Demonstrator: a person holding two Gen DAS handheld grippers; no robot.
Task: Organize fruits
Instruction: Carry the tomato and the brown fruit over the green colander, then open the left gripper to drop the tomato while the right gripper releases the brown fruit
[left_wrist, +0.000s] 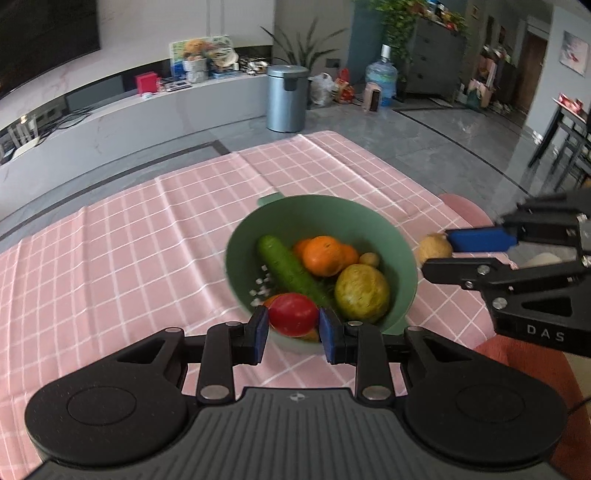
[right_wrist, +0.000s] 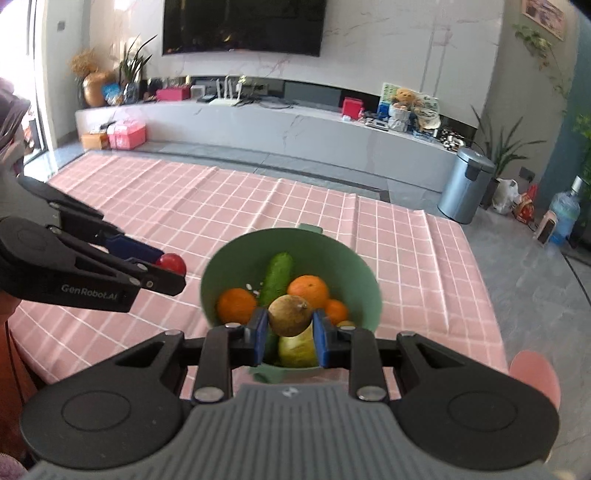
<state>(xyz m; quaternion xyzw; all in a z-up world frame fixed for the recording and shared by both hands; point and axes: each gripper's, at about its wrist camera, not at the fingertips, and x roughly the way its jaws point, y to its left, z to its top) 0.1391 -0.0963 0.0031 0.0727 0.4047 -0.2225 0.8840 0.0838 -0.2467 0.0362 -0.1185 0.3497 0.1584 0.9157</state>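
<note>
A green bowl (left_wrist: 388, 229) (right_wrist: 236, 258) stands on the pink checked tablecloth and holds a cucumber (left_wrist: 291, 271) (right_wrist: 277, 277), oranges (left_wrist: 323, 254) (right_wrist: 308, 290) and a yellow-green round fruit (left_wrist: 362, 293). My left gripper (left_wrist: 293, 317) is shut on a red tomato (left_wrist: 293, 314) above the bowl's near rim; the tomato (right_wrist: 170, 263) and the left gripper (right_wrist: 168, 271) also show at the left of the right wrist view. My right gripper (right_wrist: 289, 323) is shut on a small brown round fruit (right_wrist: 289, 315), held over the bowl. In the left wrist view that brown fruit (left_wrist: 435, 246) sits at the right gripper (left_wrist: 441, 254) tips, right of the bowl.
The pink checked tablecloth (left_wrist: 147, 236) (right_wrist: 184, 206) covers the table. A pink chair back (left_wrist: 463, 208) (right_wrist: 535, 369) stands by the table's right edge. Beyond the table are a grey floor, a metal bin (left_wrist: 287, 98) (right_wrist: 465, 184) and a long white cabinet (right_wrist: 295, 129).
</note>
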